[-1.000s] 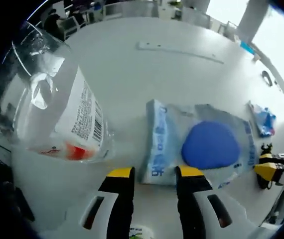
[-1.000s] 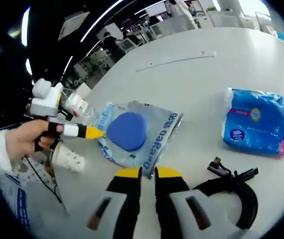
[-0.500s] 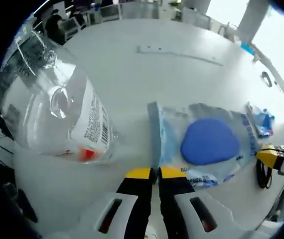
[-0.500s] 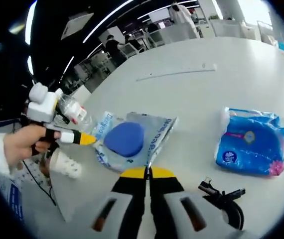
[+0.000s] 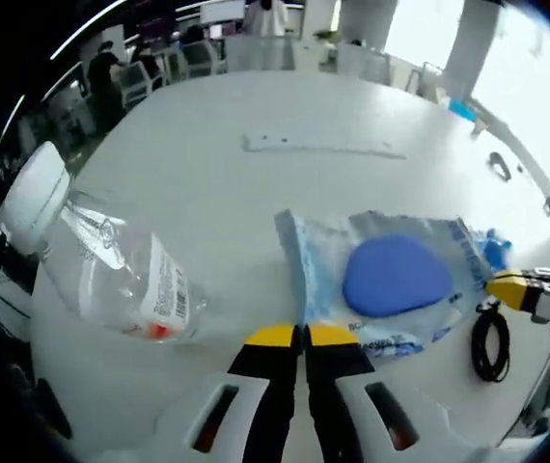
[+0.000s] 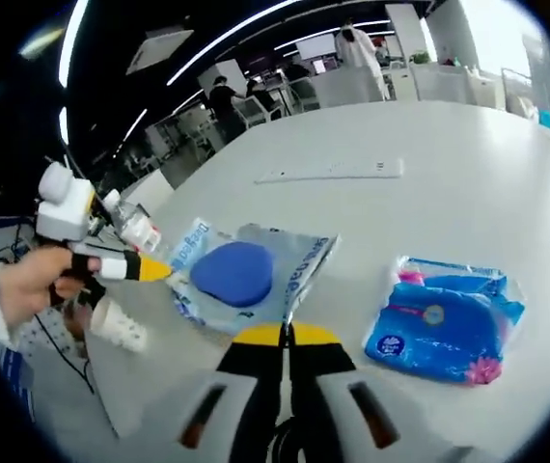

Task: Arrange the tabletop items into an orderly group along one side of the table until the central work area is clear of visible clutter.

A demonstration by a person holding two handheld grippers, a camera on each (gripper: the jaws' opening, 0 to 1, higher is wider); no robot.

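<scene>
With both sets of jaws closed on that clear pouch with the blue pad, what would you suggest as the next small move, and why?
Probably carry the pouch together toward the table's edge by the bottle. The left gripper and right gripper pinch opposite edges, and it lies mid-table.

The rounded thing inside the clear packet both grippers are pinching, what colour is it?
Solid blue, inside the packet; clearest in the left gripper view.

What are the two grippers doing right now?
Left gripper: shut on the clear pouch.
Right gripper: shut on the clear pouch's other edge.
</scene>
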